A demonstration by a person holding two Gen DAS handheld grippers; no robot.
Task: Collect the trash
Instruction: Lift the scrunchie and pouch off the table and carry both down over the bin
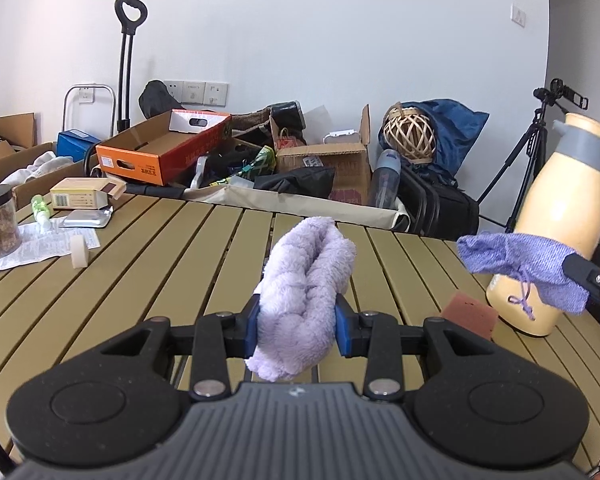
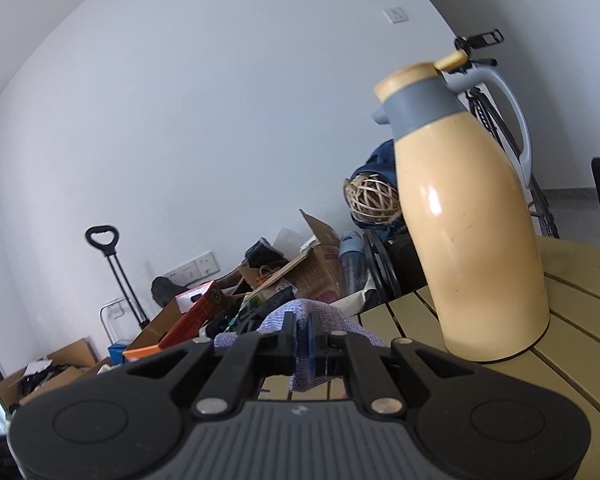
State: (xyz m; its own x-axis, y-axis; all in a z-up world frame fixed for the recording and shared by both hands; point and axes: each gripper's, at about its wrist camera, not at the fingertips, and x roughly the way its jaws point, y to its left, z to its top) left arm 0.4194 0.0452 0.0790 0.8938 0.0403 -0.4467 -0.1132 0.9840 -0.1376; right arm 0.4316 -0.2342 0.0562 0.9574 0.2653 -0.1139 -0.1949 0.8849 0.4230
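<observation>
Both grippers carry cloth above the slatted tabletop (image 1: 172,240). The left gripper (image 1: 298,320) has its jaws clamped on a fluffy lilac towel (image 1: 304,280), bunched and drooping below the pads. The right gripper (image 2: 302,340) has its jaws pressed together on a thin purple knit cloth (image 1: 524,264), held clear of the surface just beside the yellow thermos jug (image 2: 472,232). Likely hazards: the dangling cloth or the right gripper may brush the tall jug and tip it; the bulky towel may slip from its shallow pinch. A brown sponge (image 1: 470,312) lies near the jug's base.
</observation>
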